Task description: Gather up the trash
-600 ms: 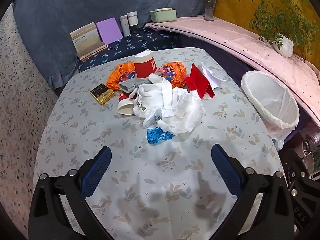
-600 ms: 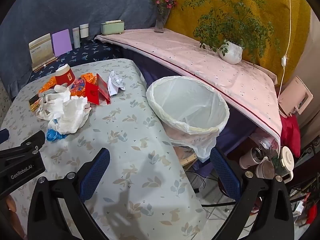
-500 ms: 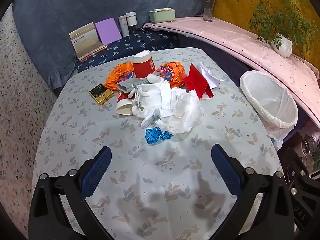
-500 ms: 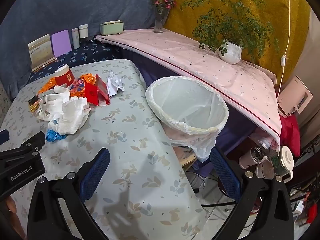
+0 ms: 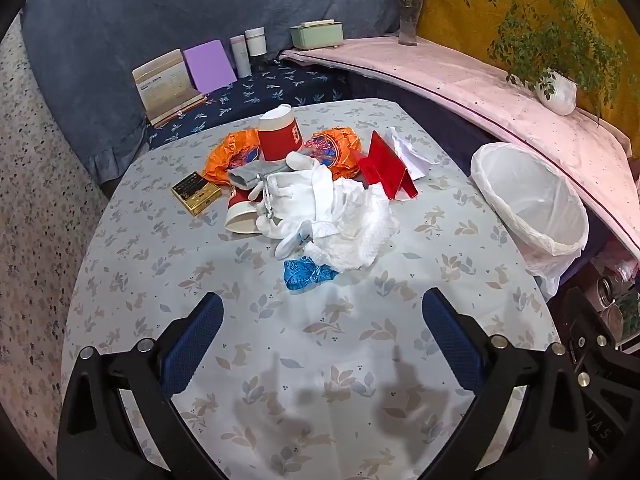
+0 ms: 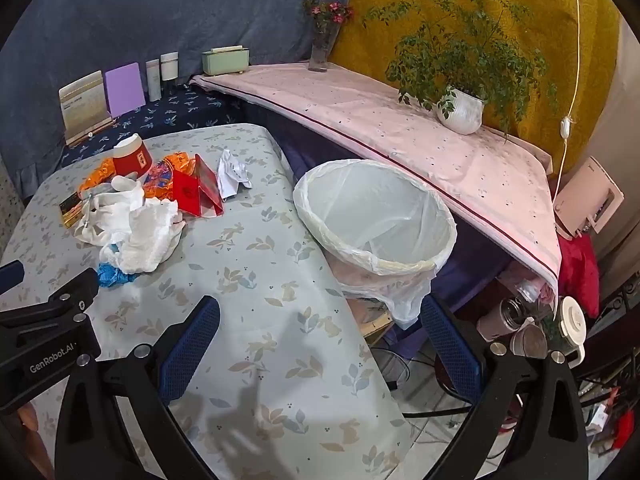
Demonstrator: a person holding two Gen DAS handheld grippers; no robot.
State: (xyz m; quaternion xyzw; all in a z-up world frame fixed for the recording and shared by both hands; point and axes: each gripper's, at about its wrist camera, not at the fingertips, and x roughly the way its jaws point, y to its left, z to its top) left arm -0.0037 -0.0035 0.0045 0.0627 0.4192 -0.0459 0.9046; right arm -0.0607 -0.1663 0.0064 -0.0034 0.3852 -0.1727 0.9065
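Trash pile lies beyond the wide-spread, empty left tongs.

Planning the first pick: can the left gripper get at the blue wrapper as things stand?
Probably yes. The left gripper is open, and only bare tablecloth lies between it and the blue wrapper, at the pile's near edge.

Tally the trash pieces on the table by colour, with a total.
Red: 3, an upright paper cup, a tipped cup, a folded card
Orange: 2 wrappers
White: 2, a crumpled tissue heap and a paper scrap
Blue: 1 wrapper
Gold: 1 small box
Grey: 1 cloth piece
Total: 10
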